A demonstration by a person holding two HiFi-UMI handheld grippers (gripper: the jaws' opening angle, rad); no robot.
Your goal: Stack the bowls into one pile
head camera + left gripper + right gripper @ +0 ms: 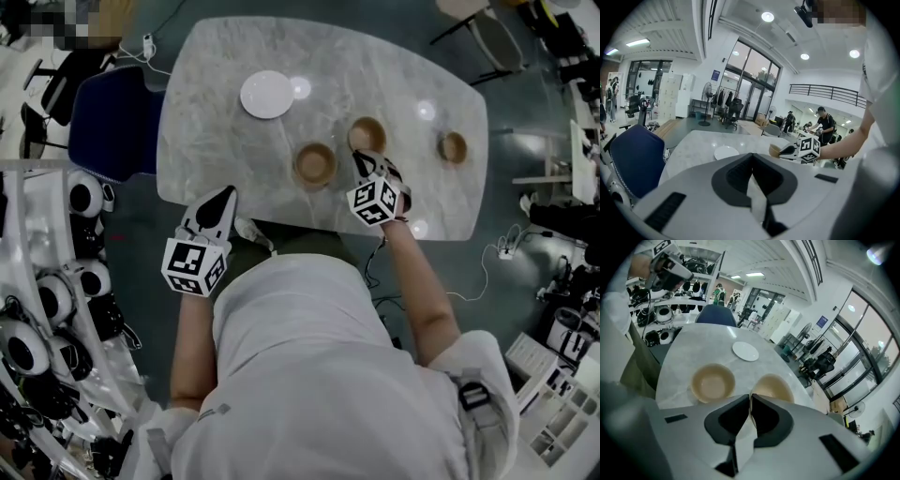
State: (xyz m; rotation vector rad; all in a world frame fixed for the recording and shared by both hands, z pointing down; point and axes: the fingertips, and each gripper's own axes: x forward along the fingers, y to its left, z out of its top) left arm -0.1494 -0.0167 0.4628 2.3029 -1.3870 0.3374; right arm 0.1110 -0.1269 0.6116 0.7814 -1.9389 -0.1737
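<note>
Right gripper view: my right gripper (750, 401) is clamped on the near rim of a wooden bowl (774, 385) at mid table (693, 348), just beside a second bowl (712, 381). My left gripper (752, 176) is pressed together and empty, by the near-left corner. I judge the bowl light, stiff and smooth; a rim pinch may tilt it.

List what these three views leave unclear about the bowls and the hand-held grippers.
- Right gripper view: the right hand-held gripper's own body hides the held bowl's near rim.
- Head view: looking steeply down, it cannot show whether that bowl clears the table.
- Left gripper view: that bowl is too small; the end bowl is out of sight.
</note>
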